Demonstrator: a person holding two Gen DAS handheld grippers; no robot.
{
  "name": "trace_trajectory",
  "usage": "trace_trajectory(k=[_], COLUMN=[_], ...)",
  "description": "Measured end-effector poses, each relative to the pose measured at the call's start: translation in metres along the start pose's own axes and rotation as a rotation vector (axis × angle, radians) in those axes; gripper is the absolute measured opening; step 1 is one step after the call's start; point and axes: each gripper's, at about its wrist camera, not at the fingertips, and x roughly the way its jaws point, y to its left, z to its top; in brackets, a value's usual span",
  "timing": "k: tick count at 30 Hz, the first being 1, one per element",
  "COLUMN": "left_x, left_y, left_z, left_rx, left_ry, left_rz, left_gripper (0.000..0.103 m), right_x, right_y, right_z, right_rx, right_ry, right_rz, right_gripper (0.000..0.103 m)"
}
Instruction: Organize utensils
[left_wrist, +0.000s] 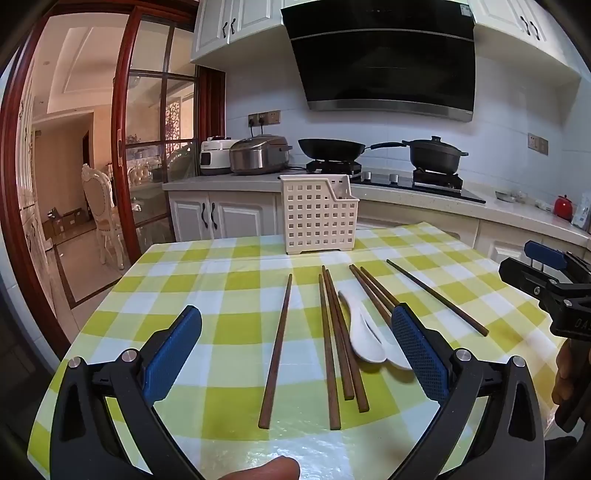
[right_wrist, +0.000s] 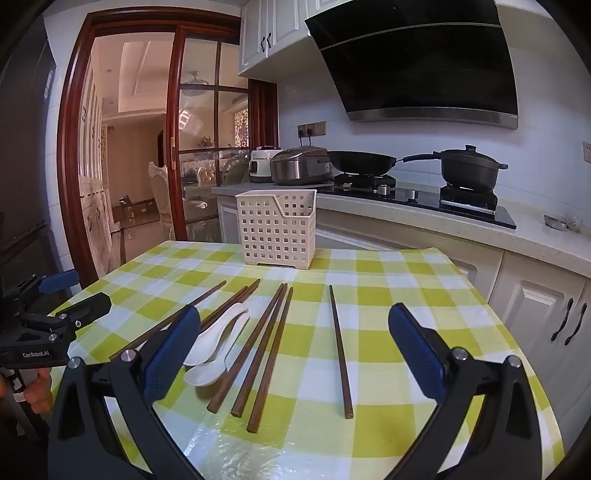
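Wooden chopsticks (left_wrist: 276, 350), glossy spoons (left_wrist: 364, 332), perforated basket (left_wrist: 318, 216)

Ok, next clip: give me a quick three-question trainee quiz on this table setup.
1. True or false: the white basket already holds chopsticks.
2. How many white spoons lie on the checked tablecloth?
3. Multiple choice: the left gripper and right gripper are A) both open, holding nothing; B) both shut on chopsticks; C) one open, one shut.

Key: 1 false, no chopsticks show in it and the dark wooden chopsticks all lie on the cloth; 2 two, overlapping; 3 A.
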Motion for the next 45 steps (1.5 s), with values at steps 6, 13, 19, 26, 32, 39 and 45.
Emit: trace_trajectory(k=[6, 13, 19, 26, 32, 39, 45], left_x=[-0.0014, -0.0043, -0.0037, -0.0042, -0.0057, -0.0067, -0.0073], left_y=[-0.002, -0.0014, -0.0011, -0.0027, -0.0035, -0.0035, -0.0025], left_z=[0.0011, 0.0004, 0.0018, 0.0044, 0.0053, 0.0062, 0.0068], left_rx=[0.01, -0.002, -0.002, -0.001, 0.001, 0.004, 0.001], left_ry=[-0.013, -0.019, -0.018, -0.022, -0.026, -0.028, -0.029], left_rz=[-0.033, 0.002, 0.001, 0.0, 0.001, 0.004, 0.001], left_gripper=[0.096, 0.096, 0.096, 0.096, 0.096, 0.096, 0.096], right_x=[-0.0012, -0.0017, -0.0027, -0.0024, -0.0024, -0.0024, -0.0025], right_y=[0.0021, 0.0023, 0.0017, 0.0025, 0.0026, 0.0022, 0.0022], right_z=[0.0021, 0.0009, 0.0019, 0.0024, 0.0021, 0.0019, 0.0021], right_rx=[-0.007, -0.007, -0.005, -0.004, -0.005, -0.005, -0.006], right_ry=[-0.006, -0.011, -0.013, -0.011, -0.012, -0.011, -0.011], right_rz=[0.002, 0.001, 0.005, 0.005, 0.005, 0.005, 0.005], right_gripper=[0.099, 0.099, 0.099, 0.099, 0.099, 0.099, 0.099])
